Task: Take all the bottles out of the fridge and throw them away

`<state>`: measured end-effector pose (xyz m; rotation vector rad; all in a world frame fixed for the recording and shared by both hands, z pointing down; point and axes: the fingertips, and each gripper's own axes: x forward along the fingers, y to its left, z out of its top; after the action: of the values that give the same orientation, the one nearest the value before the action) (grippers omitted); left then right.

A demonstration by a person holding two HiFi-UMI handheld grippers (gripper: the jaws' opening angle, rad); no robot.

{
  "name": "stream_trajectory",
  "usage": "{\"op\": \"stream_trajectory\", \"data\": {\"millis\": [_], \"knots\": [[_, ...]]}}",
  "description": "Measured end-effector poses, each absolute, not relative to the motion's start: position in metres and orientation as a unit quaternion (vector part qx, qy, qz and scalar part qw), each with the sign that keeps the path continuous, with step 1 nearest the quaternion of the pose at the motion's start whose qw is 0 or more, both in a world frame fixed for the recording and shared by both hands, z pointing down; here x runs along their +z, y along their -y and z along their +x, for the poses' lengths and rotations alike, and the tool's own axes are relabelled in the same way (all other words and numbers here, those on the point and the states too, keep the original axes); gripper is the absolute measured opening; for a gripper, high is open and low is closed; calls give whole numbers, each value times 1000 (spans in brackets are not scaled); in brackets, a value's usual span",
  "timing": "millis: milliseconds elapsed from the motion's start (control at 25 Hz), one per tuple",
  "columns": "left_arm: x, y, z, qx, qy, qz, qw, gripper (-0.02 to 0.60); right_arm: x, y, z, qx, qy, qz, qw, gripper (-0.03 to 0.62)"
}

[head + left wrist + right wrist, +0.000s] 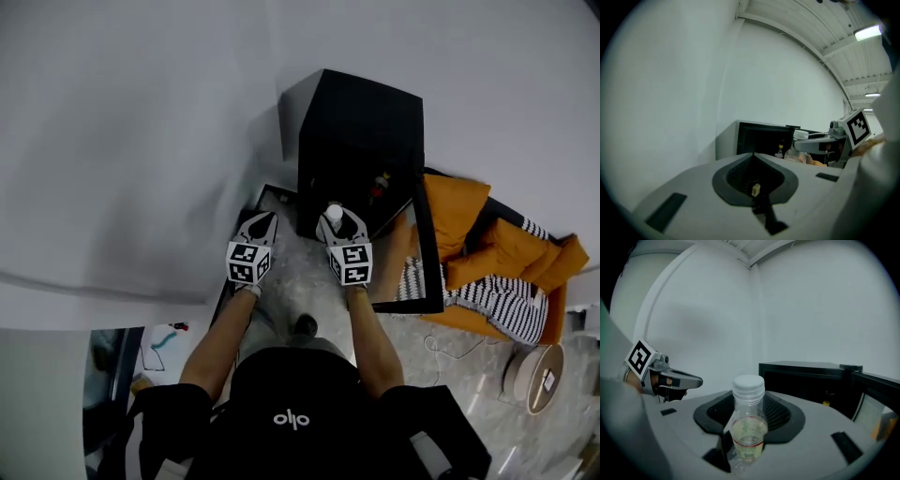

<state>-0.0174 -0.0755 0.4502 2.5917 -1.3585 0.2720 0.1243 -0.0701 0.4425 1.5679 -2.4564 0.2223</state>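
Lettering (292,419) reading roughly "olo" shows white on the person's dark top (281,384), nearest the head camera. Beyond it, the left gripper (262,225) is closed on nothing. The right gripper (336,223) clamps a clear plastic bottle (748,423) with a white cap and a little yellowish liquid, held upright just outside the open mini fridge (356,122). Its red-banded label is too small to read. At least one more small bottle (379,185) appears to sit inside, so emptying looks unfinished, and the held bottle is not yet thrown away; no bin is visible.
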Motion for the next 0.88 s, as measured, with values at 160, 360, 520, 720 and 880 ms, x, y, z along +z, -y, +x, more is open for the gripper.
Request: {"op": "stream_trajectory", "data": {"millis": [160, 360, 520, 720, 880], "knots": [[453, 71, -71, 89, 505, 851, 108, 6, 442, 81, 66, 67, 866, 482, 112, 193], [460, 60, -135, 86, 553, 820, 119, 6, 444, 84, -4, 63, 896, 425, 116, 193], [467, 60, -171, 84, 575, 804, 129, 6, 452, 94, -43, 65, 910, 392, 121, 193], [492, 68, -203, 81, 577, 799, 149, 6, 475, 113, -80, 78, 915, 373, 131, 193], [531, 93, -224, 84, 569, 798, 178, 6, 505, 143, -103, 89, 912, 376, 135, 193]]}}
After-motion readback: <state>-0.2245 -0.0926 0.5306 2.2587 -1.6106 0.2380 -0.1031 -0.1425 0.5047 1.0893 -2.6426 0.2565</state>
